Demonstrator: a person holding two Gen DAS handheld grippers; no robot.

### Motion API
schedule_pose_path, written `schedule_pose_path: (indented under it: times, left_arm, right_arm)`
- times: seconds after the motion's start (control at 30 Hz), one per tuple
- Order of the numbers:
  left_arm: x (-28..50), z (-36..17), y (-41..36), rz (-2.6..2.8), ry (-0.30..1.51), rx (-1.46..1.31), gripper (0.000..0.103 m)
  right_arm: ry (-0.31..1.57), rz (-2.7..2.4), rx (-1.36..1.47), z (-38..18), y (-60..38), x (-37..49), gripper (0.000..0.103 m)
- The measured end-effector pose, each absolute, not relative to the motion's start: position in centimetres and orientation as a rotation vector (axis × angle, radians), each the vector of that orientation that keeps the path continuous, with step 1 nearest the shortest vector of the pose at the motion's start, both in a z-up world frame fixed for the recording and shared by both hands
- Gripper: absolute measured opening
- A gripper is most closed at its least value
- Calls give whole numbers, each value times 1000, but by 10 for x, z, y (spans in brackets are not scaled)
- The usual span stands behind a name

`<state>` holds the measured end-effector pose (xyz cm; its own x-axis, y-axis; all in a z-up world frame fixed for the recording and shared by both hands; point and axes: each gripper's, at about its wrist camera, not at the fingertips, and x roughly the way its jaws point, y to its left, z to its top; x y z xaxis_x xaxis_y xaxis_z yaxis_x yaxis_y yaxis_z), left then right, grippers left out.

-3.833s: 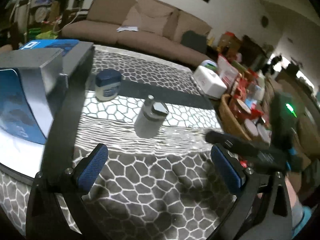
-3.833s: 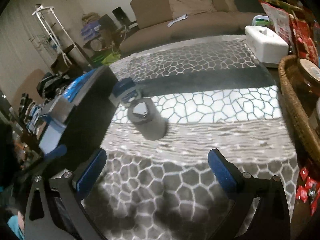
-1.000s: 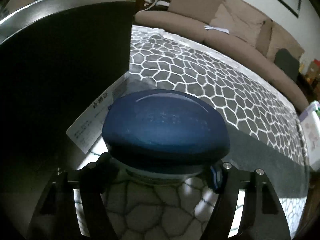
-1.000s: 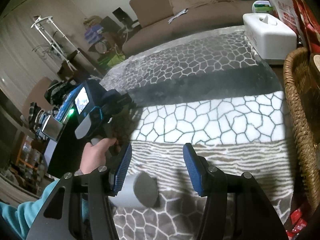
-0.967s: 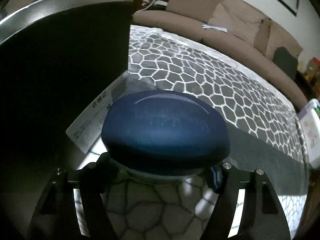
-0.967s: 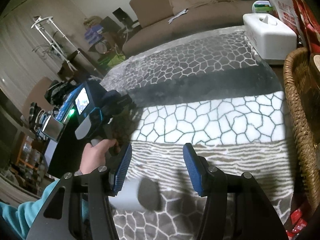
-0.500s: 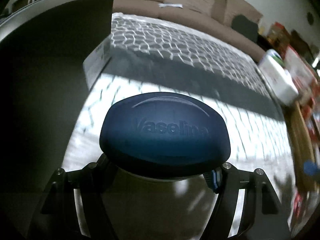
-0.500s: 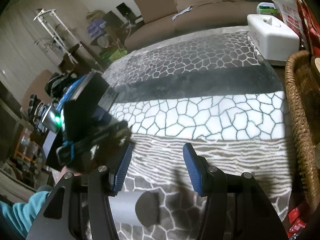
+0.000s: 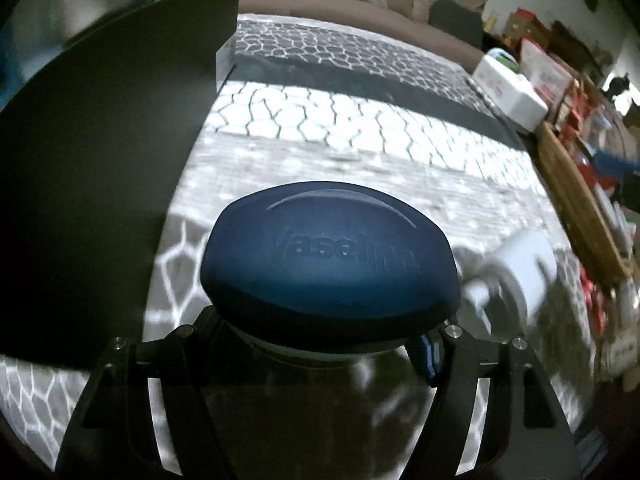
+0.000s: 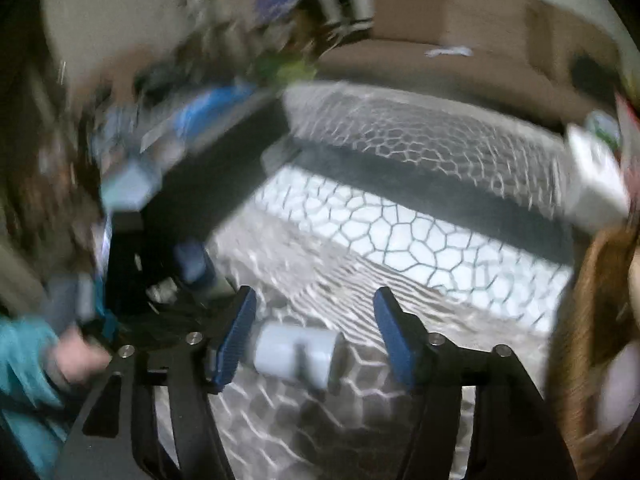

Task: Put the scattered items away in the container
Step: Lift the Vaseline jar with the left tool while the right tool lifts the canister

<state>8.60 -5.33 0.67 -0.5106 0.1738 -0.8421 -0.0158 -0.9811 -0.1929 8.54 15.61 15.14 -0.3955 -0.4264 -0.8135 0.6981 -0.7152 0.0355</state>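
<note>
A Vaseline jar with a dark blue lid [image 9: 328,256] fills the left wrist view, and my left gripper [image 9: 320,332] is shut on its body just under the lid, above the patterned tablecloth. A grey-white bottle [image 10: 298,350] lies on its side between the blue pads of my right gripper [image 10: 316,332], whose jaws are opening. One end of the bottle is at the left pad and a gap shows at the right pad. The same bottle [image 9: 520,268] appears blurred to the jar's right. The wicker basket [image 9: 576,200] stands at the table's right edge.
A large black box [image 9: 100,160] takes up the table's left side. A white tissue box [image 9: 512,88] sits at the far right corner beside the basket [image 10: 592,300]. A sleeved hand [image 10: 76,352] is at the left. A brown sofa [image 9: 360,4] lies beyond.
My left gripper has carried the jar away from the black box toward the table's middle. The right gripper has rolled and its fingers have spread, with the bottle now lying between them.
</note>
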Motion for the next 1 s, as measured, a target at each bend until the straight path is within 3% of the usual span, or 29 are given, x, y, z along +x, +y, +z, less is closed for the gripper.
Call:
schedule_pose_path:
  times: [0.13, 0.23, 0.6, 1.0]
  left_arm:
    - [108, 5, -58, 2601, -267, -1492, 69]
    - [119, 5, -65, 2592, -297, -1476, 69]
    - [136, 3, -80, 2581, -334, -1419, 70]
    - [141, 9, -94, 2561, -418, -1402, 82]
  right_arm:
    - [837, -1928, 1181, 141, 114, 108, 68]
    - [1037, -1782, 1219, 121, 89, 121, 68]
    - [1367, -1491, 1262, 48, 21, 120, 71]
    - [1469, -1343, 1349, 32, 13, 98, 75]
